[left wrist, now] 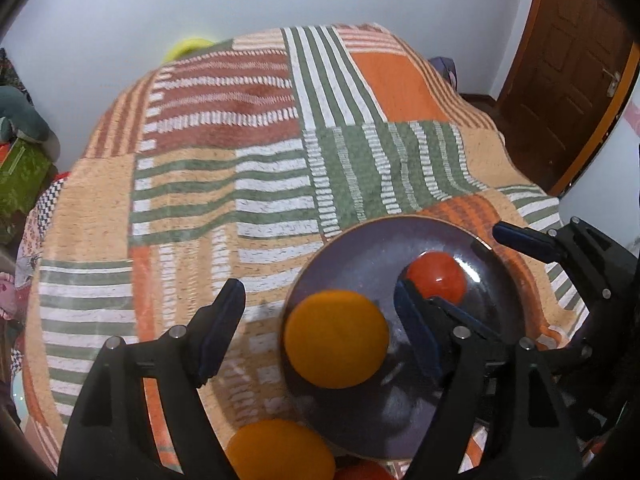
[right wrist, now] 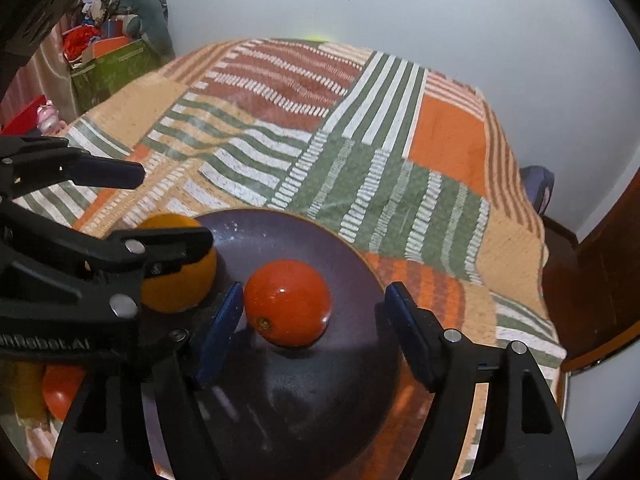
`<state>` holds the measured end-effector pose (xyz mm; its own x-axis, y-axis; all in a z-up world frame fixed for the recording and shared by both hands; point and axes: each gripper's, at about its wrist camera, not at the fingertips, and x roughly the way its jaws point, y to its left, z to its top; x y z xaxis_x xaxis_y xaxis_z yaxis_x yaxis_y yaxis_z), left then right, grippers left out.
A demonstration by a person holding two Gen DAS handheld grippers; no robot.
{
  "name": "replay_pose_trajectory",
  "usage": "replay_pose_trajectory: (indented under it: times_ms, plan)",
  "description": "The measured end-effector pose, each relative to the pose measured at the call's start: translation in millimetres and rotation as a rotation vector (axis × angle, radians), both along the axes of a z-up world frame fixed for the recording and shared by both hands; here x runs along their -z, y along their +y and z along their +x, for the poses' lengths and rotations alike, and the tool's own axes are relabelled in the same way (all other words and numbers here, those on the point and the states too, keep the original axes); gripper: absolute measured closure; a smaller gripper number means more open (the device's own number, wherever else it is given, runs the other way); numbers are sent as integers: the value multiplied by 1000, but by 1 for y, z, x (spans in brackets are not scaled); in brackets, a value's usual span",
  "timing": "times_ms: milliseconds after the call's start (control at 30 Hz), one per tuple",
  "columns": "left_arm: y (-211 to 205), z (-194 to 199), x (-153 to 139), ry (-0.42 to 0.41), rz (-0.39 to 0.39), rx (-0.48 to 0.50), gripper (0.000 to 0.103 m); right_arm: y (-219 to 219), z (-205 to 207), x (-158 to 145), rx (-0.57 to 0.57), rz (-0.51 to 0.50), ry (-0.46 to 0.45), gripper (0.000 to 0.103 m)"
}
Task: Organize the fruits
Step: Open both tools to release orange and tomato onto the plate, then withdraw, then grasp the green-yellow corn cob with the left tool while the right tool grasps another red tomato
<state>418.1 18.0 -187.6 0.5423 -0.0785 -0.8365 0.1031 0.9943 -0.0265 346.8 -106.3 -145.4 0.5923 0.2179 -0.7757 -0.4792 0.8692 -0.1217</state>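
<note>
Tomato (right wrist: 287, 303) on plate (right wrist: 320, 400), stem scar facing camera.

Plate (right wrist: 320, 236) looks like glazed ceramic, dark purple, glossy, with faint speckling seen on the surface; tomato (right wrist: 287, 303) skin is smooth and shiny with a highlight, orange (left wrist: 336, 339) skin is matt. Blanket (left wrist: 224, 184) is seen as woven cloth, rough and matt. Gripper bodies are matt black plastic with bright metal pins, left gripper (left wrist: 320, 320) and right gripper (right wrist: 316, 328) pads (right wrist: 222, 332) are dull blue, rubbery-looking; door (left wrist: 568, 64) is varnished wood, semi-gloss.
</note>
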Motion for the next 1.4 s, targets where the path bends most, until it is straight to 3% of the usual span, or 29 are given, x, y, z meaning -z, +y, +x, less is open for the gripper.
replay_pose_trajectory:
  times_ms: [400,600,867,1067,1200,1400]
  plan:
    - [30,-67,-51,-81,5,-42,20,-5,-46,-42,2,87,-43,32]
    - [46,-107,-55,-85,22,-70,15,-3,-75,-56,-15,99,-66,32]
    - [59,-150,-20,-6,-2,-94,11,3,-109,-58,-32,125,-72,25]
    - [60,-170,22,75,-14,-125,11,17,-125,-35,-48,127,-16,25]
    - [58,-179,46,120,-65,-154,11,29,-133,-18,-75,113,12,25]
    - [51,-175,60,122,-99,-167,11,37,-133,0,-83,129,68,26]
